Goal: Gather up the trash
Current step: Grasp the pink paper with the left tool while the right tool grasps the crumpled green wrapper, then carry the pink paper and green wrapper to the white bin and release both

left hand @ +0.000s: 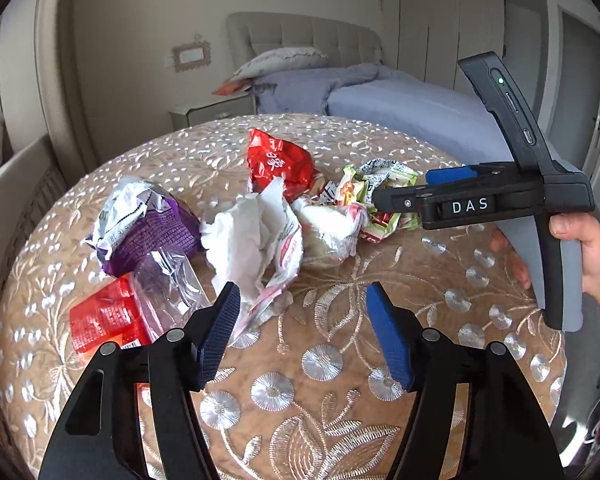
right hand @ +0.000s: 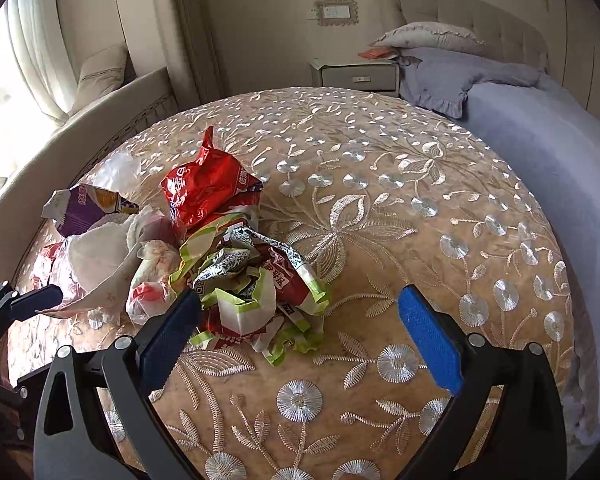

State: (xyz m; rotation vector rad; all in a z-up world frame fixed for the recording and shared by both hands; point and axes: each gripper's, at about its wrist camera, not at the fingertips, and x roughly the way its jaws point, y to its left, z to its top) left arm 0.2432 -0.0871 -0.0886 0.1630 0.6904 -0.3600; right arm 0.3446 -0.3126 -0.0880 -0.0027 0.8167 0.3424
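A heap of trash lies on the round embroidered table [left hand: 340, 360]: a red wrapper [left hand: 280, 164], a purple bag [left hand: 148, 224], crumpled white tissue [left hand: 248, 240], clear plastic [left hand: 168, 280], a red packet [left hand: 104, 320] and a green-and-white wrapper [left hand: 380, 178]. My left gripper [left hand: 304, 316] is open just in front of the tissue, and its left pad overlaps the tissue's lower edge. My right gripper [right hand: 300, 296] hangs open over the green-and-white wrapper [right hand: 252, 288], which sits between the jaws against the left pad. The left wrist view shows it from the side [left hand: 404, 188].
A person's hand [left hand: 588, 248] holds the right gripper's handle at the table's right edge. A bed with lilac bedding [left hand: 400, 100] and a nightstand [left hand: 208, 110] stand behind the table. A padded bench [right hand: 100, 80] curves along the left by the window.
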